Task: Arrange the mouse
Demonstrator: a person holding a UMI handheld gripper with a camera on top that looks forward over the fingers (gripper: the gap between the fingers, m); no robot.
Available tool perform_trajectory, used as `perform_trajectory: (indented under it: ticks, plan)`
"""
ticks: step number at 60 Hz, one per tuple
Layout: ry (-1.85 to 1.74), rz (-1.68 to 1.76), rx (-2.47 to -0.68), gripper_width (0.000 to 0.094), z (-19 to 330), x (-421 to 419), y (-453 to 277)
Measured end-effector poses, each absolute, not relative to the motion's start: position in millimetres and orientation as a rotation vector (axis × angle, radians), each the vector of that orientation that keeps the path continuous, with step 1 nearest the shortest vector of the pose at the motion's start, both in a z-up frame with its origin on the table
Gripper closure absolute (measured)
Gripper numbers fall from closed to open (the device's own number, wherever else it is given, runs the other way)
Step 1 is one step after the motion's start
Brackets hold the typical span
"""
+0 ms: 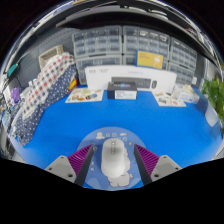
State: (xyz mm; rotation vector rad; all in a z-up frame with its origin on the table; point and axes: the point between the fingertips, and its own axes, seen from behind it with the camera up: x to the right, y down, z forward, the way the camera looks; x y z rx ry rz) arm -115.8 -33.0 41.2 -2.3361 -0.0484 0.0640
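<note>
Tool (116,163) fingers sit low and close to the camera, with the purple pads (81,160) facing inward on both sides. Between them lies a white mouse (116,157), its long axis pointing forward along the fingers. It rests on a round, pale, half-transparent disc (100,142) that lies on the blue worktop (120,115). The pads stand very near the sides of the mouse, but I cannot tell whether they press on it or whether a thin gap is left, so the state of the tool stays unclear.

Beyond the fingers, the blue surface stretches far back. At its far edge stands a white box (124,78) with a dark device (125,85) in front of it. To the left of that box lies a small light tray (83,96) with things on it, and to the right another group of small light objects (172,98). A checked cloth (45,90) covers something long at the left side. Behind all this, shelves with many pale drawers (110,43) fill the back wall.
</note>
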Motion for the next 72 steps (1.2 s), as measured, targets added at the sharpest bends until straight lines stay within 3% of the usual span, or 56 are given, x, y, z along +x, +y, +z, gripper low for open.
perform_trajectory:
  ticks: [15, 26, 49, 72]
  plan:
    - [-0.075, 0.097, -2.202, 0.0099, 164, -69, -45]
    - [-0.072, 0.063, -2.136, 0.0110, 222, -17, -67]
    - [-0.067, 0.040, -2.109, 0.0104, 237, 32, -97]
    - [-0.048, 0.080, -2.088, 0.0105, 243, 24, -98]
